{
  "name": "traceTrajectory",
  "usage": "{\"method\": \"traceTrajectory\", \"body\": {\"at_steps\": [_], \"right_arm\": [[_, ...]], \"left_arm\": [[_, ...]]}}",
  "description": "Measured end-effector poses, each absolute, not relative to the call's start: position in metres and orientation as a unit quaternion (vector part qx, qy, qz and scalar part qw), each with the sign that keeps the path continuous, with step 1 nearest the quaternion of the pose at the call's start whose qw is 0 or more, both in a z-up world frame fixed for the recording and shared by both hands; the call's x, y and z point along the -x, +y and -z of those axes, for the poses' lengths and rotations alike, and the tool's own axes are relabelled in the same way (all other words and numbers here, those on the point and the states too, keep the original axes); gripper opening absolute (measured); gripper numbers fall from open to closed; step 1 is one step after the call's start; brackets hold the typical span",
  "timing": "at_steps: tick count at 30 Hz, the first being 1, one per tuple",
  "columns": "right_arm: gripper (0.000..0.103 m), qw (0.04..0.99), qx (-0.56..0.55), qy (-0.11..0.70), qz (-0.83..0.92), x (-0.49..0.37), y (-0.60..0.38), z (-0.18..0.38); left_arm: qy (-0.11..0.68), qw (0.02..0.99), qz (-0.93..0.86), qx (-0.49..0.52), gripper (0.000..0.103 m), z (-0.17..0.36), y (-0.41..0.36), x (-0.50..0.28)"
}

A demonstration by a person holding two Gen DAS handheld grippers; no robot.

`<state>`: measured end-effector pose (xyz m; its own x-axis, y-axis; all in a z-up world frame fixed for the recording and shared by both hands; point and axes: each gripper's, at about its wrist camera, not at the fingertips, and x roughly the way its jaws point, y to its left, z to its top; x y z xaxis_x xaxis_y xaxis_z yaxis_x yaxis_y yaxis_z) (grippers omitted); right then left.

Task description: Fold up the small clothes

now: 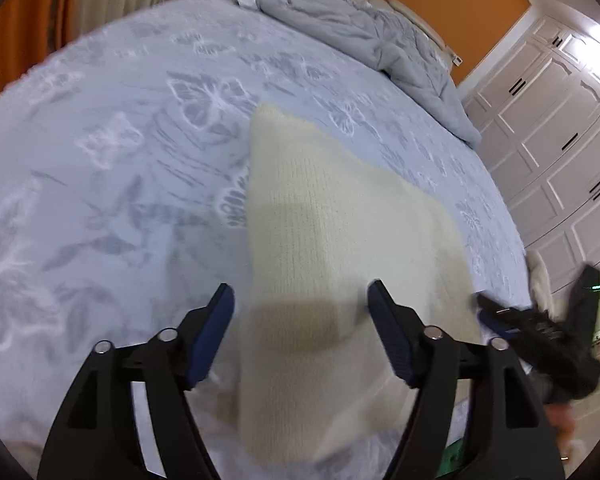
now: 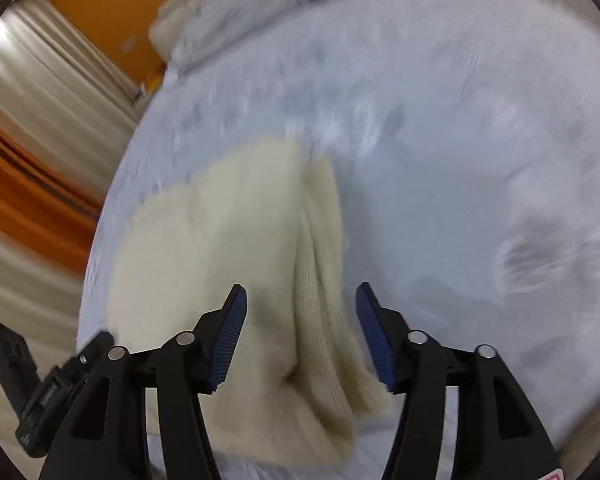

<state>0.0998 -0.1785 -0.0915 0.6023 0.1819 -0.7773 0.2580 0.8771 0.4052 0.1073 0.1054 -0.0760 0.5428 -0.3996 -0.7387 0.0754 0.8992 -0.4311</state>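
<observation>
A cream knit garment (image 1: 320, 200) lies folded on the pale blue butterfly-print bedspread (image 1: 100, 160). My left gripper (image 1: 300, 296) hangs over its near end, jaws wide apart, blue pads clear of the cloth. In the right wrist view the same garment (image 2: 228, 220) shows stacked folded layers along its right edge. My right gripper (image 2: 300, 292) is open above that edge, with the layers lying between its fingers but not pinched. Each gripper appears in the other's view: the right one (image 1: 540, 328) at the bed's right side, the left one (image 2: 40, 380) at lower left.
A crumpled grey duvet (image 1: 360, 32) is piled at the head of the bed. White wardrobe doors (image 1: 560, 140) stand to the right of the bed. Cream and orange curtains (image 2: 40, 100) hang on the other side. The right wrist view is motion-blurred.
</observation>
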Motion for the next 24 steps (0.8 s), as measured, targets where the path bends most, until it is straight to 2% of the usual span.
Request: {"method": "traceTrajectory", "body": {"at_steps": [2,3,5,8,10,13,14,15,17,21,24], "right_arm": [[0.033,0.879,-0.204,0.431,-0.012,-0.081,-0.161,0.067],[0.029,0.884,-0.173,0.435,-0.025,-0.075,-0.151,0.061],[0.002,0.877,-0.132,0.458,-0.057,-0.067,-0.13,0.066],[0.0,0.856,-0.078,0.51,-0.045,-0.069,-0.117,0.107],[0.0,0.839,-0.082,0.537,-0.028,-0.069,-0.128,0.138],[0.0,0.84,-0.136,0.524,-0.028,-0.063,-0.142,0.123],[0.001,0.846,-0.135,0.515,-0.032,-0.057,-0.139,0.112],[0.002,0.851,-0.13,0.508,-0.039,-0.051,-0.136,0.103],[0.003,0.854,-0.127,0.502,-0.053,-0.039,-0.13,0.093],[0.0,0.837,-0.084,0.541,-0.013,-0.055,-0.128,0.121],[0.0,0.823,-0.143,0.55,-0.004,-0.059,-0.148,0.143]], "left_arm": [[0.447,0.873,0.122,0.155,0.075,0.068,0.109,-0.098],[0.447,0.878,0.11,0.134,0.075,0.066,0.107,-0.093],[0.451,0.88,0.096,0.115,0.076,0.066,0.104,-0.087],[0.469,0.872,0.086,0.107,0.076,0.069,0.099,-0.08],[0.475,0.872,0.079,0.09,0.076,0.073,0.097,-0.074],[0.477,0.873,0.078,0.063,0.076,0.075,0.094,-0.062],[0.478,0.873,0.077,0.054,0.08,0.076,0.092,-0.058],[0.48,0.873,0.076,0.049,0.088,0.078,0.092,-0.055],[0.482,0.872,0.074,0.044,0.088,0.08,0.09,-0.053],[0.486,0.87,0.074,0.029,0.088,0.083,0.084,-0.051],[0.49,0.868,0.075,0.02,0.088,0.084,0.079,-0.049]]}}
